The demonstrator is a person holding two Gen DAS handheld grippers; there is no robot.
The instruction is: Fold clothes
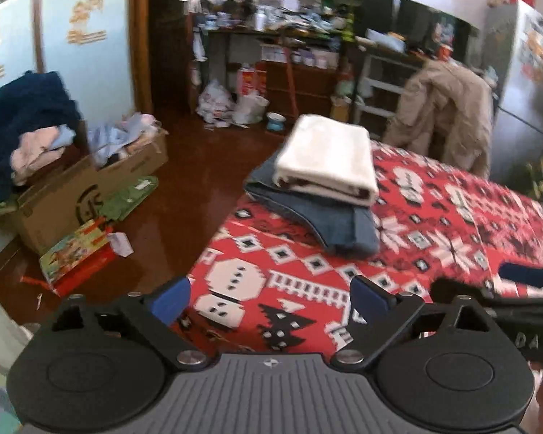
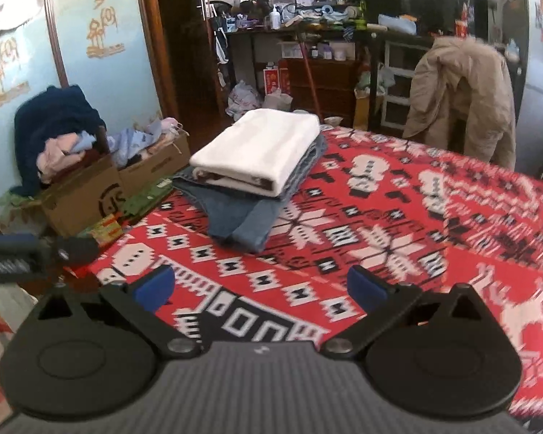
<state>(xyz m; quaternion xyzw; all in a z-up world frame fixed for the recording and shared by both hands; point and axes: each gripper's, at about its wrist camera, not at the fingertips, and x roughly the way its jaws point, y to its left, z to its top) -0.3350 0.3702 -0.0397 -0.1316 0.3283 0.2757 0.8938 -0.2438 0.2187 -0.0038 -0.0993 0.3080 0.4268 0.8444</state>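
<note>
A folded white garment [image 1: 325, 159] [image 2: 260, 150] lies on top of folded blue jeans [image 1: 329, 217] [image 2: 242, 213], stacked at the far left corner of a table covered with a red patterned cloth [image 1: 434, 224] [image 2: 398, 217]. My left gripper [image 1: 271, 300] stands open over the table's near edge, well short of the stack, with nothing between its blue pads [image 1: 172, 298]. My right gripper [image 2: 259, 289] is open too, over the cloth, nothing between its blue-padded fingers [image 2: 362, 287]. In the left wrist view, the right gripper [image 1: 517, 285] shows at the right edge; in the right wrist view, the left gripper [image 2: 36, 249] shows at the left edge.
Cardboard boxes [image 1: 72, 199] [image 2: 87, 195] heaped with loose clothes stand on the brown floor at the left, a dark blue garment [image 1: 29, 108] behind them. A beige coat [image 1: 449, 108] [image 2: 463, 97] hangs over a chair beyond the table. Cluttered shelves [image 2: 307, 29] line the back wall.
</note>
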